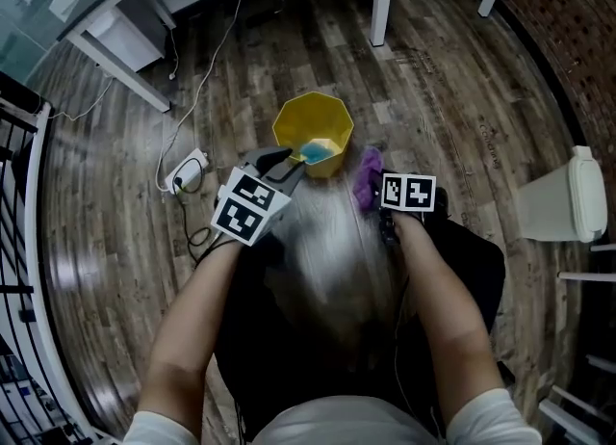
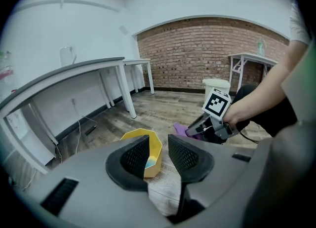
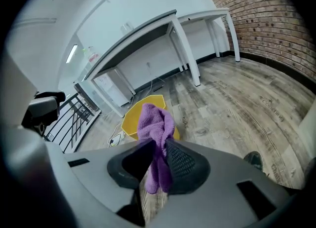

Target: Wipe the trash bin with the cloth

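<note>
On the wood floor, about in the middle and out from the white table legs, sits the yellow trash bin (image 1: 308, 117), standing up with its open top showing. Just in front of its near rim hangs the left claw (image 2: 158, 148). Its two black pads are partly open with a gap between them, and they hold nothing. The bin shows through the gap, farther off and lower down on the floor. To the right of the bin is the right claw (image 3: 157, 149). It is squeezed shut on the purple cloth (image 3: 155, 121), which sticks up above the pads in a bunch and hangs down under them. The cloth is up in the air, near the bin's right side. From the head view the left claw covers a bit of the bin's near rim. From the left claw's own view one pad hides part of the bin's wall. Something blue (image 1: 314, 152) lies inside the bin, but I cannot tell what it is. Each claw carries a cube with black and white square patterns (image 1: 408, 193). A white bin with a lid (image 1: 561, 200) stands well apart, by the right edge of the floor.
</note>
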